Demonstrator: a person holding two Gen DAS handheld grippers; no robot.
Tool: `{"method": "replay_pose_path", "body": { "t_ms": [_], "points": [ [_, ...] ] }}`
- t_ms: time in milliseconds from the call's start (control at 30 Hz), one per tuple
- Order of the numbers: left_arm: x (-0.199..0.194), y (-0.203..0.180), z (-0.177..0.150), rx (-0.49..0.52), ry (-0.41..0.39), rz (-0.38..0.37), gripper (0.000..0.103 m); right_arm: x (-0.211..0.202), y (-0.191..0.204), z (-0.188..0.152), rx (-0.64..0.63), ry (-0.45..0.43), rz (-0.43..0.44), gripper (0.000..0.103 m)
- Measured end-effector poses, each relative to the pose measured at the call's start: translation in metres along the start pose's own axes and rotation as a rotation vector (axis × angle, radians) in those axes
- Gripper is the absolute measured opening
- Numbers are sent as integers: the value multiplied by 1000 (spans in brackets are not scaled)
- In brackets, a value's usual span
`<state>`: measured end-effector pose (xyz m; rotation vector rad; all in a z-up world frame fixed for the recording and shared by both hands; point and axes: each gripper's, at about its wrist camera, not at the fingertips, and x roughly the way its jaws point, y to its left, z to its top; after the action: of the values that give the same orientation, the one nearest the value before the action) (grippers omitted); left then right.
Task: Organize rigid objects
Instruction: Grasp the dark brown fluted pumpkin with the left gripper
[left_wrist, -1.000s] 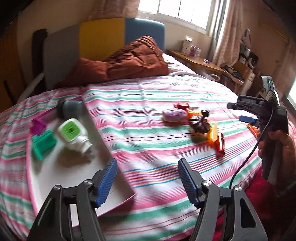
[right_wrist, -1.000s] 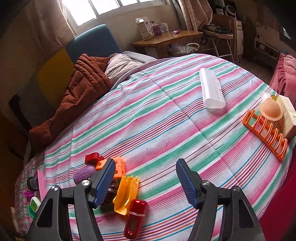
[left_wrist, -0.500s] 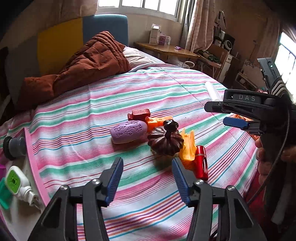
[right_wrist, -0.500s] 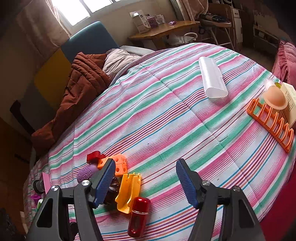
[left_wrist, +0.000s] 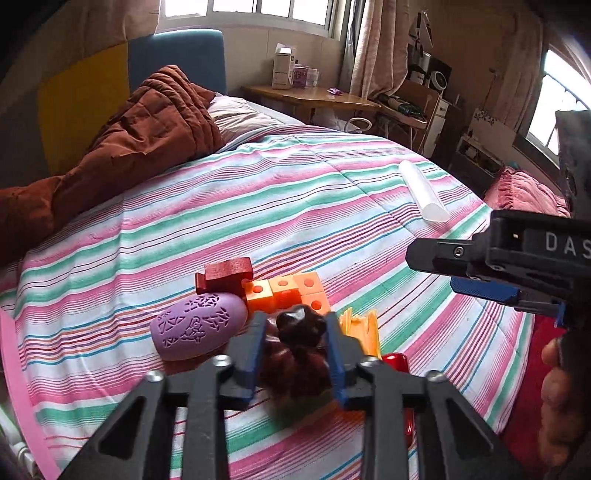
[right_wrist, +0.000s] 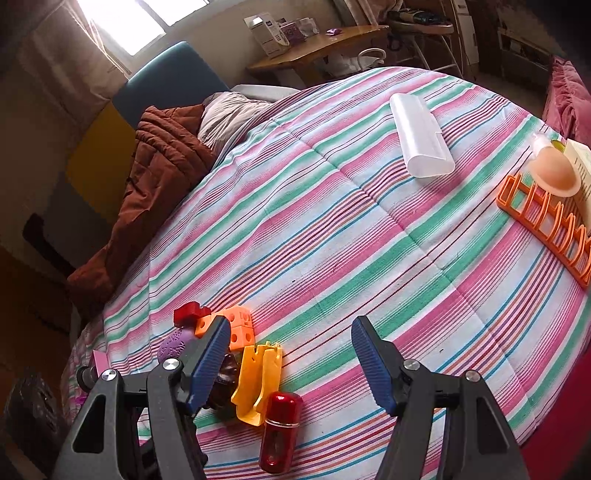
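On the striped bed (left_wrist: 295, 206), the brown pumpkin (left_wrist: 299, 350) is pinched by the left tool (left_wrist: 295, 332), with the purple egg (left_wrist: 199, 328) at its 9 o'clock and orange blocks (left_wrist: 284, 291) at 12. The right tool (right_wrist: 291, 343) is held spread above the bed.

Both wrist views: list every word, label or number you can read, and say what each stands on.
"DAS": white letters on the right gripper's black body, cut off by the frame edge.
White carton on the wooden desk: print too small to read.
Cream box beside the orange rack: print blurred, unreadable.
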<state>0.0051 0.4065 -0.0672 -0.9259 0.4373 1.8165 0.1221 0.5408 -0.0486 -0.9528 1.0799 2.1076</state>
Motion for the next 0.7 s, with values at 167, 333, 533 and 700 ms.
{"method": "replay_pose_path", "body": {
  "t_ms": [167,333,533,700],
  "points": [
    [-14,7,-14,-15,-10,-25,20,3,0,0,-9,10,-8,69],
    [-48,22,-48,-83,2,-14,20,8,1,-1,-29,41,-15,69],
    [-88,28,-88,-104,11,5,20,17,2,-4,-33,93,6,69],
    [-114,27,-116,-102,8,32,20,25,2,-9,-21,161,57,69]
  ]
}}
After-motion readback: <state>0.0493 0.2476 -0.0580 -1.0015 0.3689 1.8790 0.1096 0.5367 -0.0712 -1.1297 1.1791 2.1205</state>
